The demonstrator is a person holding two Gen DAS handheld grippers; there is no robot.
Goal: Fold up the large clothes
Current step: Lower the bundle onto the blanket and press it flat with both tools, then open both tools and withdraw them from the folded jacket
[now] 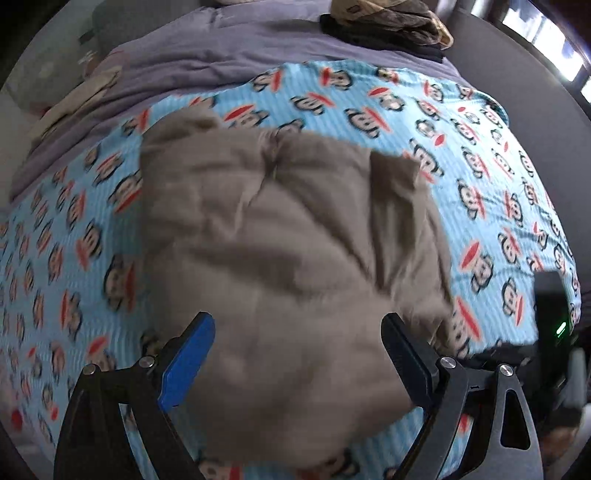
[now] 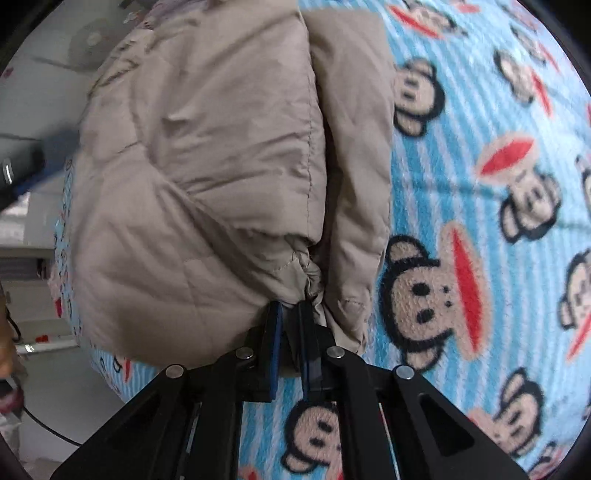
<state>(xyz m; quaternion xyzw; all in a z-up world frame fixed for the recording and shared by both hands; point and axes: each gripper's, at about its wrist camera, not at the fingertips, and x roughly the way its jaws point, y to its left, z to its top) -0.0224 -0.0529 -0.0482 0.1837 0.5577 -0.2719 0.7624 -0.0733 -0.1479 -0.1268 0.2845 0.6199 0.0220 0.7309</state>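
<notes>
A beige padded jacket [image 1: 288, 236] lies bunched on a blue monkey-print blanket [image 1: 461, 155]. My left gripper [image 1: 297, 325] is open above the jacket's near part, its fingers apart on either side of the fabric. In the right wrist view the jacket [image 2: 207, 177] fills the left and middle, folded over itself, on the blanket [image 2: 480, 184]. My right gripper [image 2: 290, 308] is shut on a gathered edge of the jacket at its near end. The right gripper's body shows as a dark shape at the right edge of the left wrist view [image 1: 550, 332].
A purple-grey quilt [image 1: 221, 62] lies beyond the blanket, with a dark and patterned pile of clothes [image 1: 388, 22] at the far side. A pale floor and furniture [image 2: 33, 221] show past the bed's left edge in the right wrist view.
</notes>
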